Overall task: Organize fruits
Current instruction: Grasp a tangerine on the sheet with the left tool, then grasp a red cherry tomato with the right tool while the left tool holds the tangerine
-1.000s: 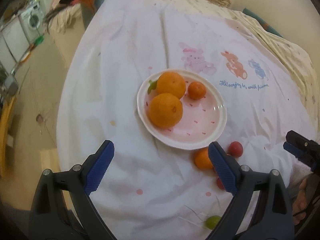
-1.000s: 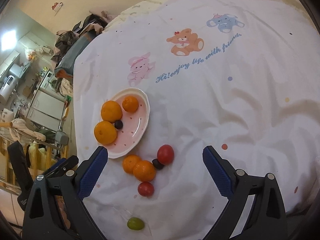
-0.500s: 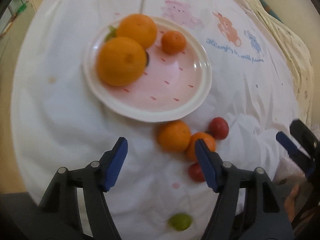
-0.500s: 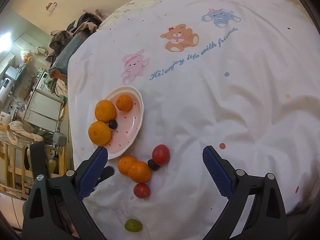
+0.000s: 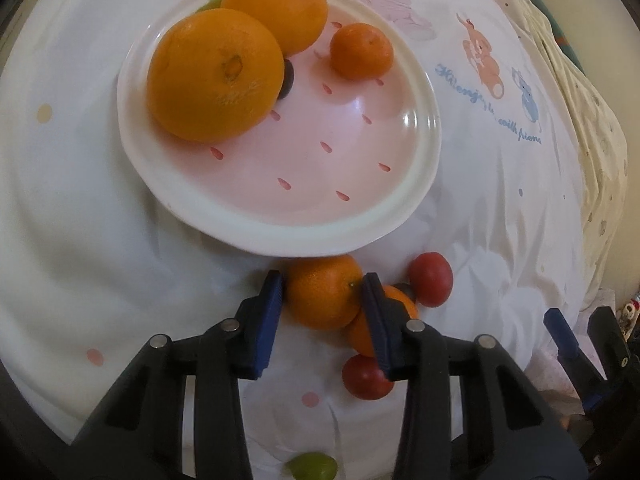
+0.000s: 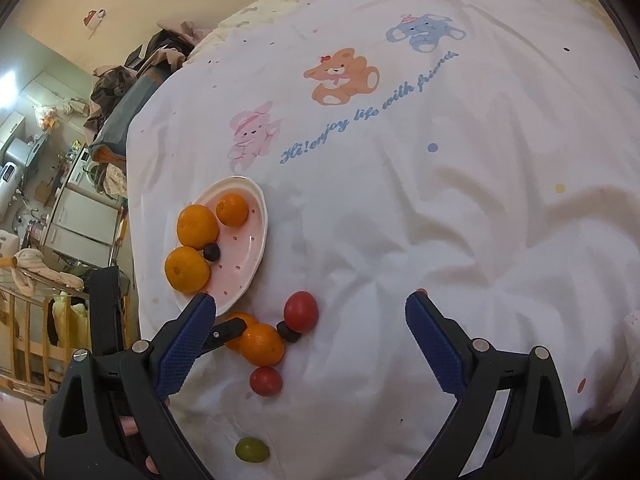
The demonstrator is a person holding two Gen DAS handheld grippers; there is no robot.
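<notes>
Left wrist view, left to right: I count a white sheet [image 5: 80, 208] printed with cartoon animals; on it a pink plate [image 5: 304, 236] with a white rim. The plate holds a big orange [image 5: 214, 74] at 10 o'clock, a second orange [image 5: 280, 12] at 12 touching it, a dark grape [image 5: 287, 80] wedged beside them, and a small tangerine [image 5: 361, 57] at 1 o'clock. Just below the rim at 6 o'clock, my left gripper [image 5: 323, 294] has just been closing; its blue pads now press both sides of a mandarin [image 5: 322, 292] that lies on the sheet. Another mandarin [image 5: 394, 316] sits against it on the right, partly behind the finger, then a red tomato [image 5: 431, 284] at 3 o'clock and a smaller tomato [image 5: 366, 376] at 5. A green grape [image 5: 312, 466] lies at the bottom edge. Right wrist view: my right gripper [image 6: 310, 320] hangs wide apart above the sheet, holding nothing, the fruit cluster toward its left finger.
</notes>
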